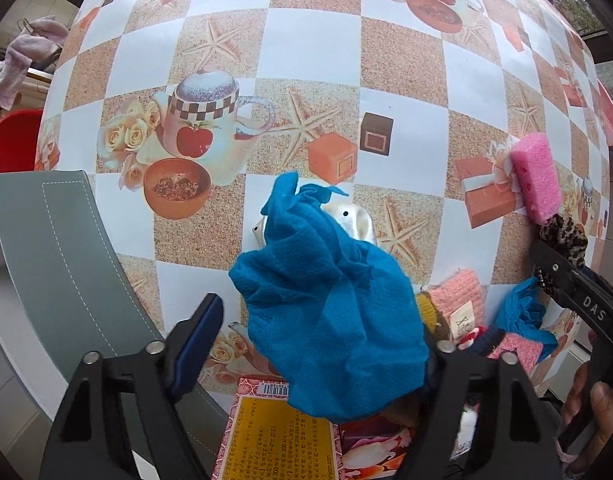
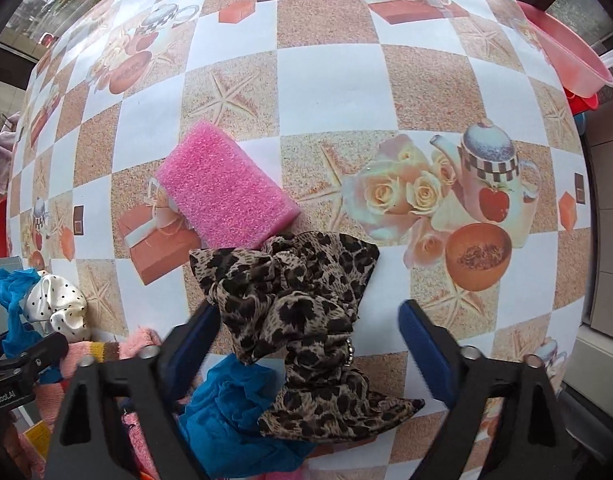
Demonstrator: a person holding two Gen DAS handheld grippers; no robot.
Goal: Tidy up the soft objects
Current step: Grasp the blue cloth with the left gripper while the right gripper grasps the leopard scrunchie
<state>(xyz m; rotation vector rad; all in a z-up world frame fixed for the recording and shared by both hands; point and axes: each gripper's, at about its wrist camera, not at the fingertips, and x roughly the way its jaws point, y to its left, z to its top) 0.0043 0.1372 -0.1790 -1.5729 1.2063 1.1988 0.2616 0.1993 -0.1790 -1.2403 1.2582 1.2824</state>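
Landmark: the pink sponge (image 2: 226,188) lying on the checked tablecloth (image 2: 326,92).

Your right gripper (image 2: 306,344) is hanging over the leopard-print bow (image 2: 302,312), which is lying against the sponge's near edge. The jaws are standing apart on either side of the fabric; the right pad shows clear daylight, and the left pad is at the cloth's edge, not pressing that I can see. Nothing gripped yet.

Your left gripper (image 1: 318,340) is sitting well to the left of the sponge, around the blue cloth (image 1: 330,320). The left pad is standing clear; the right pad is hidden behind the cloth, so I cannot tell whether it is touching.

Risks:
- The bow is overlapping a second blue cloth (image 2: 234,416); closing low is likely picking up both.
- The blue cloth under your left gripper is draping over a white dotted scrunchie (image 1: 350,220) and a patterned box (image 1: 278,436); a deep bite could be dragging either along.
- The bow's loose folds could be slipping out of a shallow pinch.
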